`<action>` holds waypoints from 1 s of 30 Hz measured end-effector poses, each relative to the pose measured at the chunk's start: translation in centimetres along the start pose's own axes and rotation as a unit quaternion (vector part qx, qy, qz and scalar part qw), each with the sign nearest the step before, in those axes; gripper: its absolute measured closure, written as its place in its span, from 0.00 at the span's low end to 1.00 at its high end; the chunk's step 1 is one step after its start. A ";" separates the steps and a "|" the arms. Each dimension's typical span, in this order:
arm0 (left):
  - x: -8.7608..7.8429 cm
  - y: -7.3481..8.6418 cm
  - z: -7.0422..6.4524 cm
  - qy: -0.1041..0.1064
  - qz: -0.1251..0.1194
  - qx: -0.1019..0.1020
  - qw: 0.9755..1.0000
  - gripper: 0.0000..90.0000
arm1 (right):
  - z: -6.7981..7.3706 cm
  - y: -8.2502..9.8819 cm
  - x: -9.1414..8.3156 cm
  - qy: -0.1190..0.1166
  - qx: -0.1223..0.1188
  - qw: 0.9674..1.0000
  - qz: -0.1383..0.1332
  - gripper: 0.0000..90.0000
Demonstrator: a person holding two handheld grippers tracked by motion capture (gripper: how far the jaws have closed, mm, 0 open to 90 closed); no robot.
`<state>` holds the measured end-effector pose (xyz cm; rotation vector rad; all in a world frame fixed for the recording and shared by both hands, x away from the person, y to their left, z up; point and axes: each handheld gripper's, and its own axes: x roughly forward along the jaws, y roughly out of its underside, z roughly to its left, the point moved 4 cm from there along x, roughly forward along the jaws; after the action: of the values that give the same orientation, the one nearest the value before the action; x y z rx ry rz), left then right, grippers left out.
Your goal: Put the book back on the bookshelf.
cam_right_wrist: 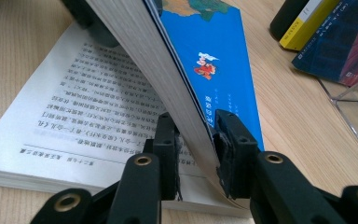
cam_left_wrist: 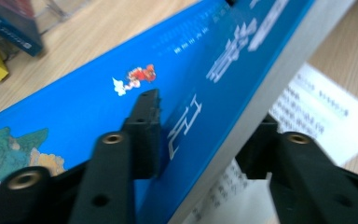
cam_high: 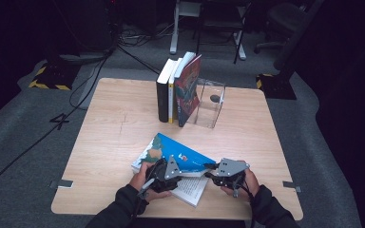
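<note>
Left tool w/ black jaws straddling the raised half of the open book, one jaw on the glossy blue cover, one under the page block; pads appear to pinch it. Right tool nips the same half at its edge, pads pressed on cover and pages. Book lies near the front edge of the pale wood-grain table; lower half flat, matte white pages w/ dense printed text, too small to read. Cover: map-like artwork, small red figure, white characters. Behind, well apart: upright books leaning on a clear acrylic bookend.
</note>
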<state>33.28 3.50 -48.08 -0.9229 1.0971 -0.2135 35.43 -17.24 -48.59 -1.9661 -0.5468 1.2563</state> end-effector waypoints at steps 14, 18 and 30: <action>-0.5 0.1 1.3 0.041 -0.049 -0.014 0.998 0.82 | -3.5 2.1 -3.0 0.029 0.107 0.993 -0.046 0.41; -0.9 0.0 1.7 0.043 -0.068 -0.026 0.996 0.84 | -4.6 3.6 -3.5 0.036 0.136 0.989 -0.041 0.42; -2.9 0.0 3.7 0.054 -0.123 -0.075 0.988 0.86 | -4.9 5.2 -1.3 0.008 0.157 0.987 0.012 0.40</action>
<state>34.98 7.14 -45.61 -1.1947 1.1083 -0.3916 39.07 -23.21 -50.53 -1.7200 -0.2953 1.2571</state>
